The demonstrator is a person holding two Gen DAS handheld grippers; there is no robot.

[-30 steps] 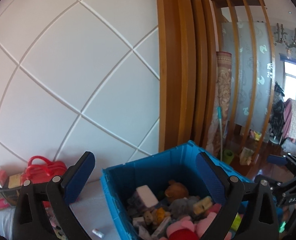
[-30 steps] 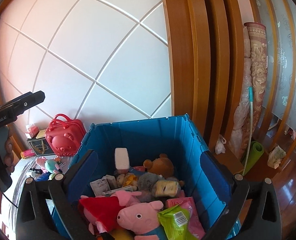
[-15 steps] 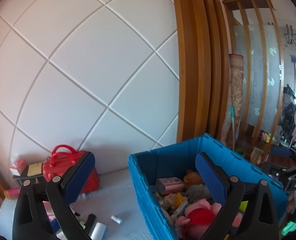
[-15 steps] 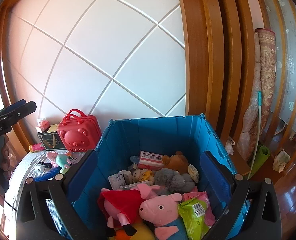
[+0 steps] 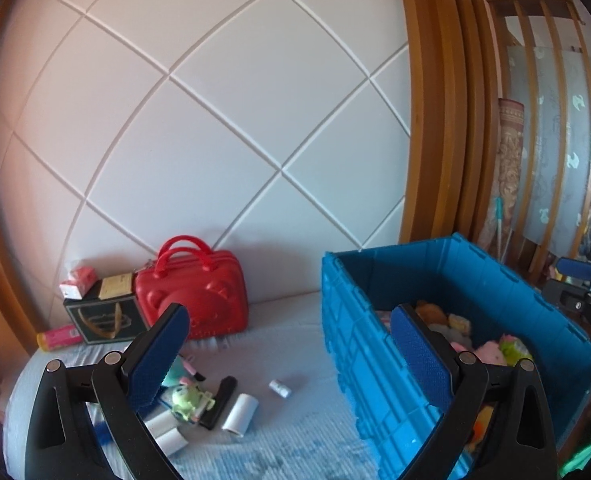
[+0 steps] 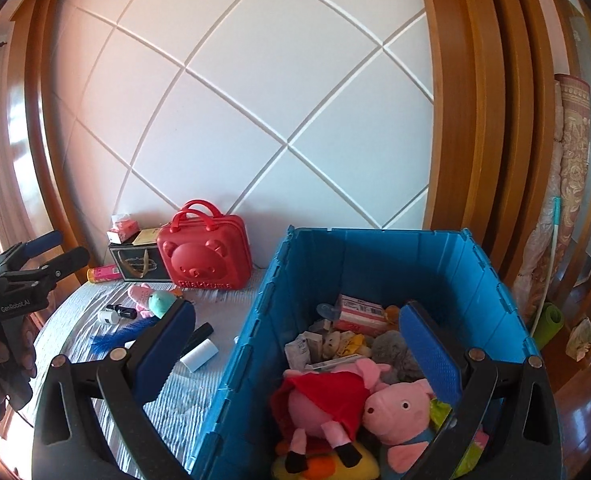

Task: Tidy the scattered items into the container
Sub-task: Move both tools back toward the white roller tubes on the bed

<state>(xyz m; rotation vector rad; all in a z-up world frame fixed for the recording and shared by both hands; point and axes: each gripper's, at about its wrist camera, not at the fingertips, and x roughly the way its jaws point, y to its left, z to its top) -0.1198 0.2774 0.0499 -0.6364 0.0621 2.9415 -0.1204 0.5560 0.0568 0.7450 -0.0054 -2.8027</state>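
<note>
Where "Rilakkuma" marks the red case point(image 6: 204, 253), "GenRobot.AI" on left tongs point(image 6: 57, 250), both tongs point(image 6: 295, 344) wide, empty.

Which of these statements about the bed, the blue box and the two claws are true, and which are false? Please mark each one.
1. Both claws are open and hold nothing. True: the left claw and the right claw hold nothing between their fingers.
2. The blue box is empty. False: it holds soft toys, among them a pig in a red dress, and small packets.
3. The red case lies inside the box. False: it stands outside, against the white wall, beside a dark box.
4. A white roll lies on the bed outside the blue box. True.
5. The lid of the blue box is shut. False: its top is open.
</note>
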